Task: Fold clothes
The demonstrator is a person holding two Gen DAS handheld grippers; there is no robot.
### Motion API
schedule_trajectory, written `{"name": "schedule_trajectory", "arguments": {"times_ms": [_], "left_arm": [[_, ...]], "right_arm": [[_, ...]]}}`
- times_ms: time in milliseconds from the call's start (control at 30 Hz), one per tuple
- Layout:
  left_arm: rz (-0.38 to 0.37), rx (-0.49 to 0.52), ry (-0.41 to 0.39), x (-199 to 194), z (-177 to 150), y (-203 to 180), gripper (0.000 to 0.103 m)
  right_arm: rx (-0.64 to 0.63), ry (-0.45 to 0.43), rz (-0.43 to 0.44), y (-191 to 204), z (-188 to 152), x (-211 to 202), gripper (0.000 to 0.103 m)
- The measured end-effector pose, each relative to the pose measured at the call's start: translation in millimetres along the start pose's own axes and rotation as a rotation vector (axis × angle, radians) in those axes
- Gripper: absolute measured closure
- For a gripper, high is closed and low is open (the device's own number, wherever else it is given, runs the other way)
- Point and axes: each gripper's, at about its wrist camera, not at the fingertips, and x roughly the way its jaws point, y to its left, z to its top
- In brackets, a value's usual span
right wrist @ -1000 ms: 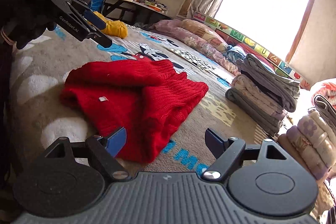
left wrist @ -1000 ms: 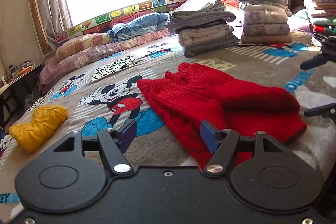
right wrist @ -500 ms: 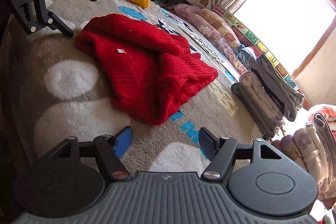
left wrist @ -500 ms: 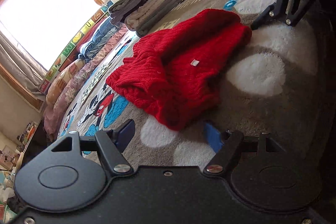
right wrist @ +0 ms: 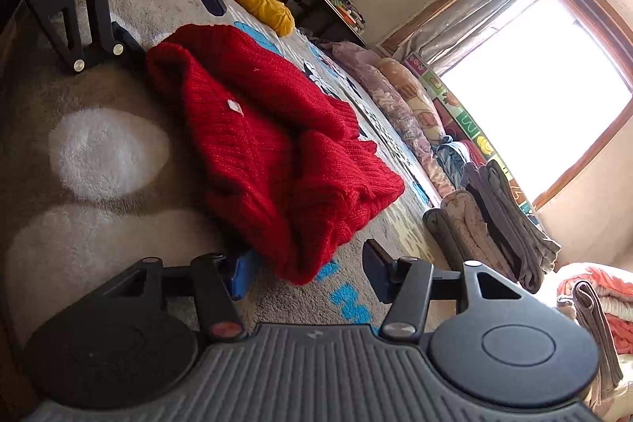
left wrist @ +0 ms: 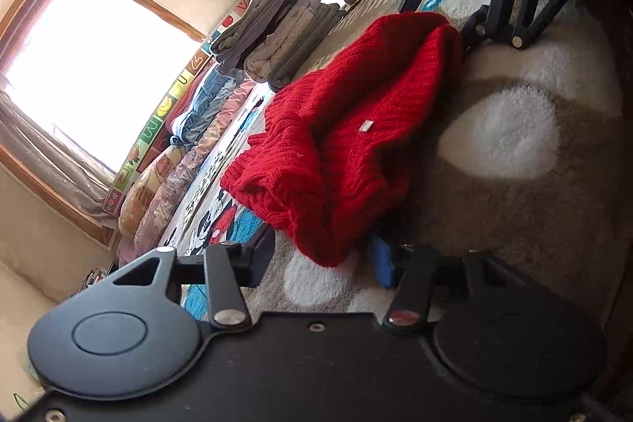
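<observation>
Lying partly folded on a cartoon-print fleece blanket (left wrist: 514, 184), a red knit sweater (left wrist: 340, 145) stretches its long axis between the two grippers, one end toward each. At the left end, the left gripper (left wrist: 322, 256) sits low on the blanket with its fingers spread wide around the sweater's near corner, one finger on each side of the fabric, not closed on it. A small white tag (left wrist: 367, 125) shows on the sweater's upper layer. At the far right end, the right gripper (right wrist: 306, 265) is likewise low, its fingers wide apart and straddling the opposite corner. Compared with half a second ago, both grippers have moved in closer: then each sat short of the sweater with bare blanket between its fingers, and now red knit lies between them. The sweater itself has kept its shape and place. Beyond it, away from the person, a stack of folded grey and beige blankets (left wrist: 277, 38) stands on the bed, and a rolled yellow garment (right wrist: 259, 0) lies well apart near the bed's edge.
</observation>
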Motion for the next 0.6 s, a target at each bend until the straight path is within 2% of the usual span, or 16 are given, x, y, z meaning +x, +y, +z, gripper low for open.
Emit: {"name": "schedule_trajectory", "arguments": {"times_ms": [200,267,333,600], "left_arm": [[0.003,-0.039,-0.005,10,2,2,0.065],[-0.007,-0.049,0.006,13,2,3,0.075],[-0.023,-0.068,0.007,12,4,4,0.082],[-0.049,-0.106,-0.005,-13,13,14,0.086]], "right_arm": [[0.011,-0.004,0.031,1,-2,0,0.066],[0.033,-0.007,0.038,0,-1,4,0.069],[0.054,-0.011,0.048,-2,1,1,0.078],[0.132,-0.029,0.098,-15,11,-26,0.084]]}}
